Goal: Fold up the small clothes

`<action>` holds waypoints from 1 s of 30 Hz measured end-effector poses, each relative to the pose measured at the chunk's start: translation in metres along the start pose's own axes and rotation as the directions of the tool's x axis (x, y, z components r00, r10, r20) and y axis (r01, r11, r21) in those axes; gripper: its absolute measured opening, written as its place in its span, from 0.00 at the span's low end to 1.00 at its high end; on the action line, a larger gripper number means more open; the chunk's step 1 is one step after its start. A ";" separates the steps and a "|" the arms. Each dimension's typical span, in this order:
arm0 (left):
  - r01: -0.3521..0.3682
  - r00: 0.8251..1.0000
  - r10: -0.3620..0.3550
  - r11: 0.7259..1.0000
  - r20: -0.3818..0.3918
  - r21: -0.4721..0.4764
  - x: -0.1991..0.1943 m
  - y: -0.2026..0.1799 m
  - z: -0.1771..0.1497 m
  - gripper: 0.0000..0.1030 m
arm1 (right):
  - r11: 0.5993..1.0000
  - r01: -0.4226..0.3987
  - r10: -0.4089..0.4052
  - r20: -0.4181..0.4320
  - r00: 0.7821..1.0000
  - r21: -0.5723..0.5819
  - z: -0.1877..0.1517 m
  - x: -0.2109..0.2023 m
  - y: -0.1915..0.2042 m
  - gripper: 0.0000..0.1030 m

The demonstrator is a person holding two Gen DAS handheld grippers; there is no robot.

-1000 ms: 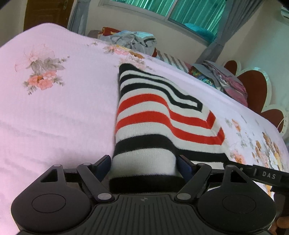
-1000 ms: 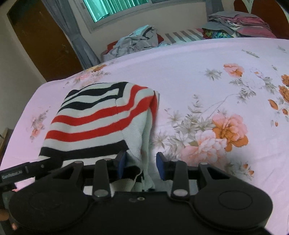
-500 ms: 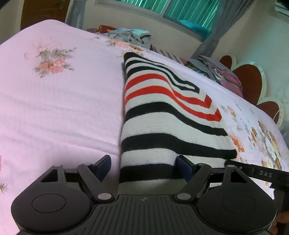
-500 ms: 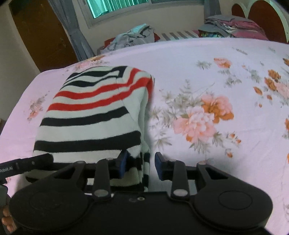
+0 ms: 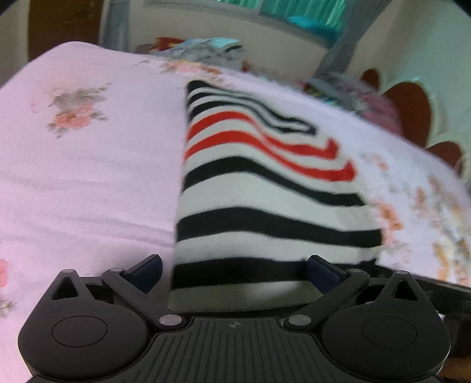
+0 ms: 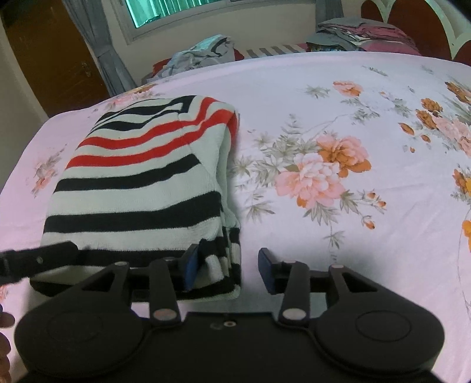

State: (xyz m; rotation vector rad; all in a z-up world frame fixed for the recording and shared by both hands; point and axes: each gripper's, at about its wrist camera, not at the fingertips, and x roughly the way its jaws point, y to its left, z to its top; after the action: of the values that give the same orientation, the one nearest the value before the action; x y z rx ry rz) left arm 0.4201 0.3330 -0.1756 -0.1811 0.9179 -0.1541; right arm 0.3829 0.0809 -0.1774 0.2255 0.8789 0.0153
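A striped knit garment (image 5: 259, 188), white with black and red bands, lies folded on the pink floral bedsheet (image 5: 82, 182). My left gripper (image 5: 234, 269) is open, its jaws wide apart on either side of the garment's near left corner. In the right wrist view the same garment (image 6: 141, 182) lies at the left. My right gripper (image 6: 226, 266) is open around the garment's near right corner, where several folded layers show. The left gripper's finger (image 6: 38, 259) reaches in at the left edge of that view.
A heap of loose clothes (image 6: 200, 54) lies beyond the bed's far edge under the window. A stack of folded clothes (image 6: 362, 34) sits at the far right by the brown headboard (image 6: 426, 26). Bare floral sheet (image 6: 338, 165) spreads to the right of the garment.
Both grippers have opened wider and let go of the garment's near edge. The garment has been lowered flat onto the bed, with more black bands now laid out.
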 end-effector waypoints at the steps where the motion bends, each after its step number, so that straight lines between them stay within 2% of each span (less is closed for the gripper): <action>1: -0.048 0.999 0.048 0.999 -0.012 0.004 0.001 -0.001 0.000 1.00 | 1.000 0.000 0.000 0.001 1.000 -0.001 0.000 -0.001 0.000 0.41; 4: -0.102 0.995 0.102 0.995 0.014 -0.008 -0.007 -0.002 -0.003 1.00 | 1.000 0.000 0.000 -0.002 1.000 0.002 0.002 -0.002 -0.001 0.45; 8: -0.213 0.975 0.211 0.977 0.068 0.026 -0.024 -0.015 -0.007 1.00 | 1.000 -0.002 0.002 -0.003 1.000 -0.006 0.004 -0.007 -0.001 0.47; 12: -0.206 0.978 0.206 0.977 -0.009 -0.047 -0.039 -0.017 -0.005 1.00 | 0.999 -0.033 0.033 0.003 0.999 -0.013 0.003 -0.024 -0.002 0.47; 13: -0.205 0.979 0.205 0.977 -0.007 -0.060 -0.044 -0.018 -0.007 1.00 | 0.999 -0.041 0.041 0.011 0.999 -0.025 0.001 -0.031 -0.001 0.48; 14: -0.211 0.977 0.213 0.976 0.023 -0.061 -0.053 -0.021 -0.013 1.00 | 0.998 -0.050 0.051 0.018 0.999 -0.039 0.000 -0.039 -0.001 0.49; 17: -0.264 0.954 0.266 0.964 0.138 -0.039 -0.085 -0.035 -0.026 1.00 | 0.993 -0.076 0.080 0.043 0.996 -0.092 -0.005 -0.067 -0.001 0.56; 20: -0.271 0.939 0.271 0.962 0.213 -0.028 -0.121 -0.048 -0.035 1.00 | 0.985 -0.100 0.110 0.067 0.992 -0.141 -0.012 -0.100 -0.004 0.58; 21: -0.253 0.938 0.253 0.967 0.237 -0.028 -0.135 -0.050 -0.039 1.00 | 0.982 -0.105 0.119 0.076 0.990 -0.158 -0.015 -0.111 -0.005 0.61; 23: -0.173 0.946 0.179 0.984 0.272 -0.046 -0.158 -0.051 -0.048 1.00 | 0.976 -0.109 0.129 0.097 0.987 -0.190 -0.023 -0.136 -0.007 0.65; 24: -0.142 0.946 0.160 0.986 0.283 -0.083 -0.170 -0.049 -0.053 1.00 | 0.972 -0.111 0.136 0.110 0.985 -0.207 -0.026 -0.149 -0.007 0.70; 25: -0.147 0.943 0.176 0.982 0.281 -0.122 -0.180 -0.050 -0.059 1.00 | 0.969 -0.108 0.139 0.131 0.982 -0.222 -0.031 -0.163 -0.008 0.72; 27: -0.221 0.929 0.255 0.963 0.269 -0.152 -0.199 -0.058 -0.070 1.00 | 0.966 -0.087 0.132 0.176 0.975 -0.243 -0.039 -0.191 -0.009 0.83; 30: -0.326 0.901 0.338 0.941 0.270 -0.089 -0.226 -0.078 -0.087 1.00 | 0.964 -0.061 0.126 0.240 0.963 -0.259 -0.053 -0.231 -0.012 0.96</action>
State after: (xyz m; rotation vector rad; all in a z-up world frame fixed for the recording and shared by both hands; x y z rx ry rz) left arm 0.2111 0.2967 -0.0353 -0.0789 0.6545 0.2059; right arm 0.1937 0.0549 -0.0372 0.0307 0.6013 0.1818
